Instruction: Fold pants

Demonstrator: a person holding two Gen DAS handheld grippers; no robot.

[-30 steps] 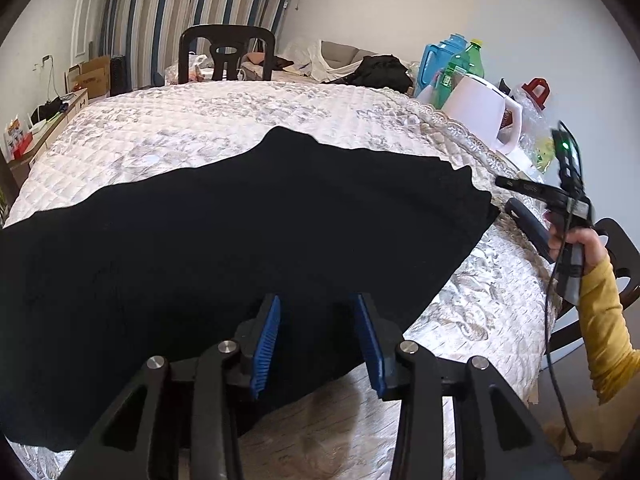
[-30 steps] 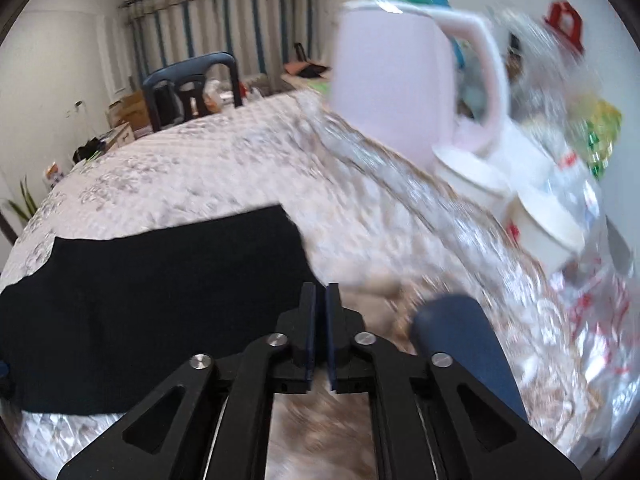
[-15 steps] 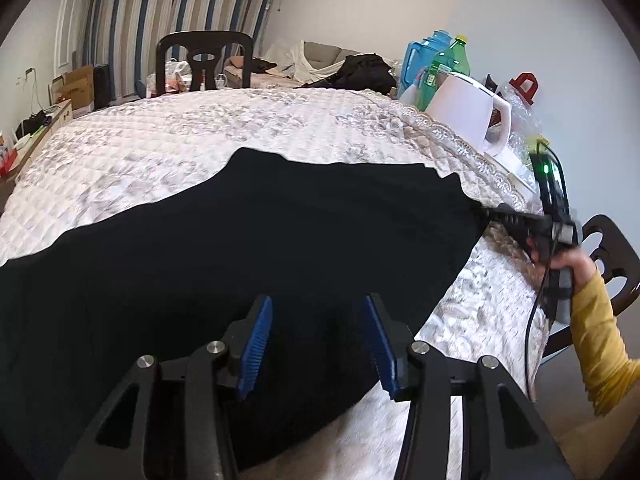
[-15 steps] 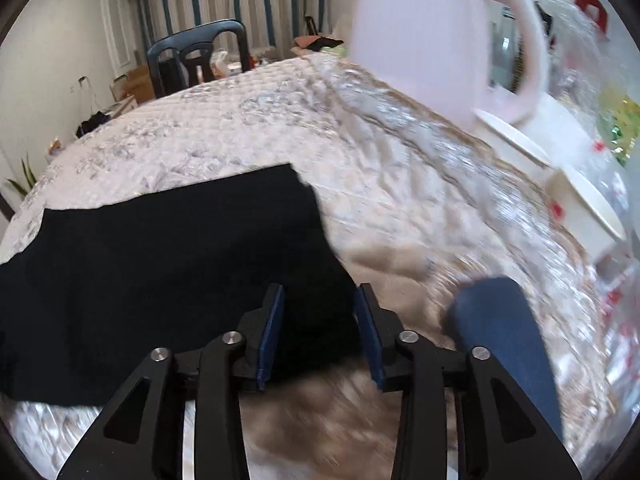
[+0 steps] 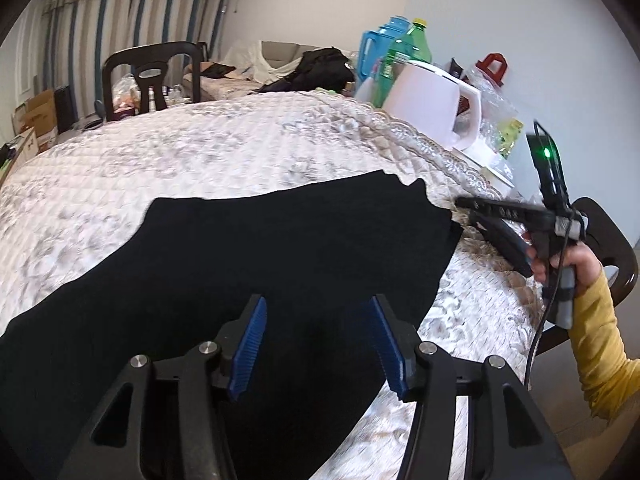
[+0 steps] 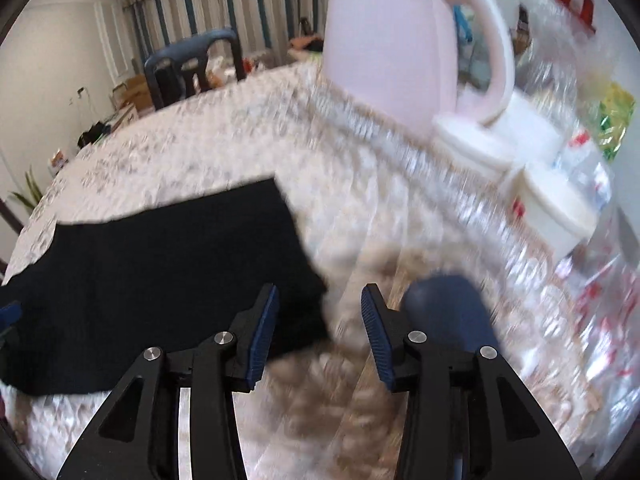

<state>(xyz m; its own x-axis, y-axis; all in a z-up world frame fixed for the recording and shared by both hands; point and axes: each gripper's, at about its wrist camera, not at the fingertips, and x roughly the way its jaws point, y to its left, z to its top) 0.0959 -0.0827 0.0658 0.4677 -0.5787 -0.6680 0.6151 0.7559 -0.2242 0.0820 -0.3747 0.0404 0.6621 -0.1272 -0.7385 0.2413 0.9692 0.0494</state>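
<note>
Both of my hand-held grippers, left (image 5: 316, 344) and right (image 6: 318, 334), have just been opening and grip nothing, since the pants (image 5: 248, 264) already lie flat on the bench (image 5: 240, 148) for folding.

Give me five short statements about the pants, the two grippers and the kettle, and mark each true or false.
1. The black pants lie spread on the quilted cover. True.
2. The left gripper is clamped on the pants. False: its jaws have just been opening and stand apart above the fabric, pinching nothing.
3. The right gripper is open at the corner of the pants. True.
4. The white kettle stands on the pants. False: it stands beyond the cover's lace edge, clear of them.
5. The dark chair at the far side has the pants draped over it. False: no pants hang on it.
</note>
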